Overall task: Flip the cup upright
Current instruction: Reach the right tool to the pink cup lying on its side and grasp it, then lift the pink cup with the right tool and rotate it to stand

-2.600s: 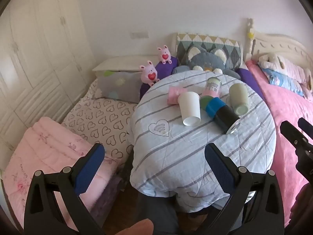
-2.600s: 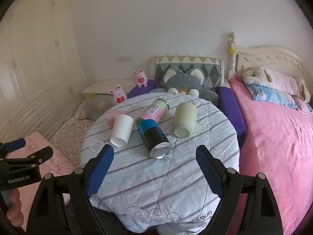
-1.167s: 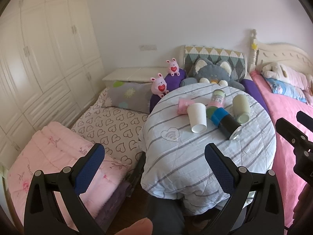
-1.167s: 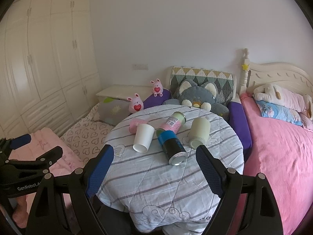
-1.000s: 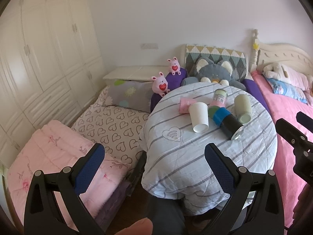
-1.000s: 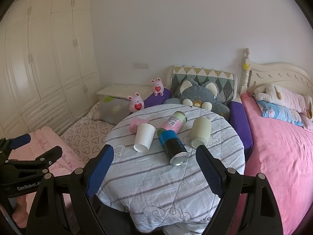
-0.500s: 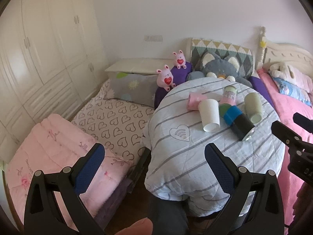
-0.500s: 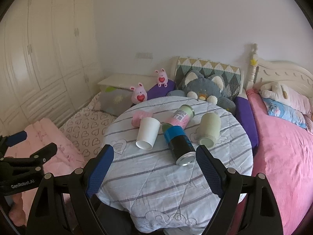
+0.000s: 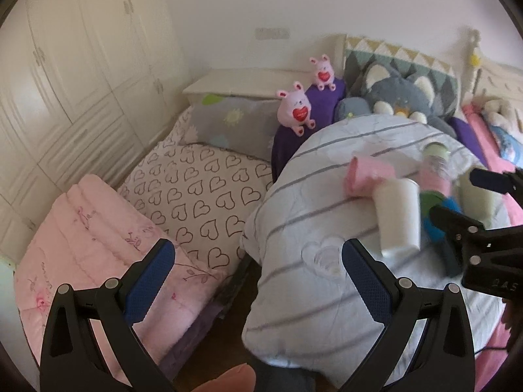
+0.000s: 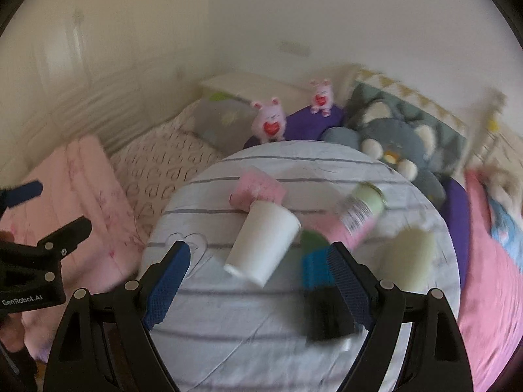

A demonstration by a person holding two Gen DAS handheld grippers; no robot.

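Handling: white paper cup (image 10: 263, 245) looks light and thin-walled, likely to crush — pinch gently across its middle, not at the rim.
Cup position: lying on its side on the striped round table (image 10: 228, 326), touching a pink cup (image 10: 258, 189) behind it.
Right gripper (image 10: 258, 281): spread wide, empty, low over the table, aimed at the white cup.
Left gripper (image 9: 258, 281): also spread, empty — off the table's left edge.

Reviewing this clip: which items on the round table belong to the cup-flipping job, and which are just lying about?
Job:
- white paper cup, lying on its side
- right gripper, open and nearest it
- left gripper, open, off to the side

Lying about:
- pink cup
- blue-and-black can
- pink-and-green can
- pale green cup
- plush toys behind the table
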